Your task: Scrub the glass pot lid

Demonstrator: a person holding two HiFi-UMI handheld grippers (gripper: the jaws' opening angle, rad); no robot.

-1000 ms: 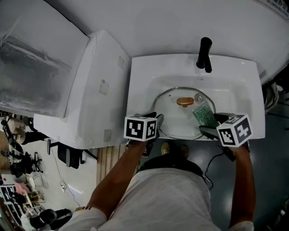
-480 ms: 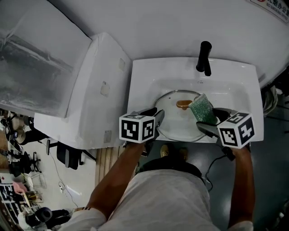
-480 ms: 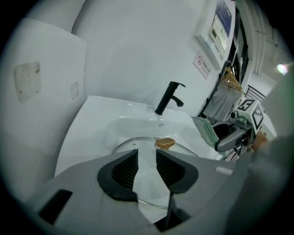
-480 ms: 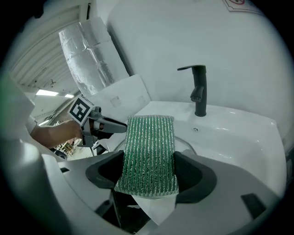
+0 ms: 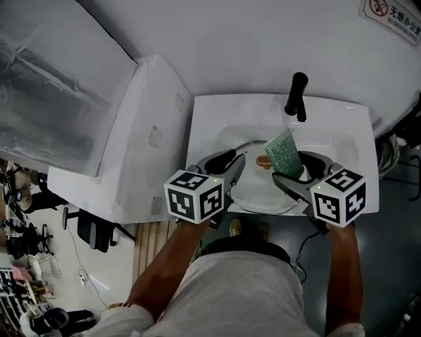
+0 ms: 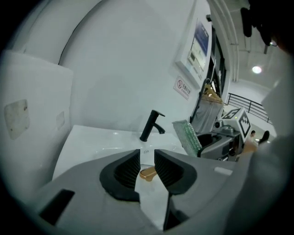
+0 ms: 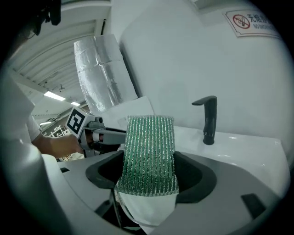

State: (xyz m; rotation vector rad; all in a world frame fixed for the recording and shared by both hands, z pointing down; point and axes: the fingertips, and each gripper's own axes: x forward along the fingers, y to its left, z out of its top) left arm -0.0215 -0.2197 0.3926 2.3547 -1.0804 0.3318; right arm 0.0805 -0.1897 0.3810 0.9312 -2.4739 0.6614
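Note:
The glass pot lid (image 5: 260,189) with its bronze knob (image 5: 264,162) lies in the white sink basin (image 5: 205,125). My left gripper (image 5: 231,160) hangs above the lid's left side. Its jaws have just been closing but stand apart with nothing between them; the knob (image 6: 148,173) shows far below through the gap of the left gripper (image 6: 147,157). My right gripper (image 5: 294,168) is shut on a green scrubbing sponge (image 5: 281,151), held upright above the lid's right side. The sponge (image 7: 149,147) fills the right gripper (image 7: 149,159) jaws.
A black faucet (image 5: 297,95) stands at the sink's back rim. A white covered block (image 5: 131,145) adjoins the sink on the left. A warning sign (image 5: 393,14) hangs on the wall at the upper right. My body is close to the sink's front edge.
Both grippers have risen from the lid's level to well above it, the right one carrying the sponge. The left gripper has come away from the lid's left rim. The lid stays in the basin.

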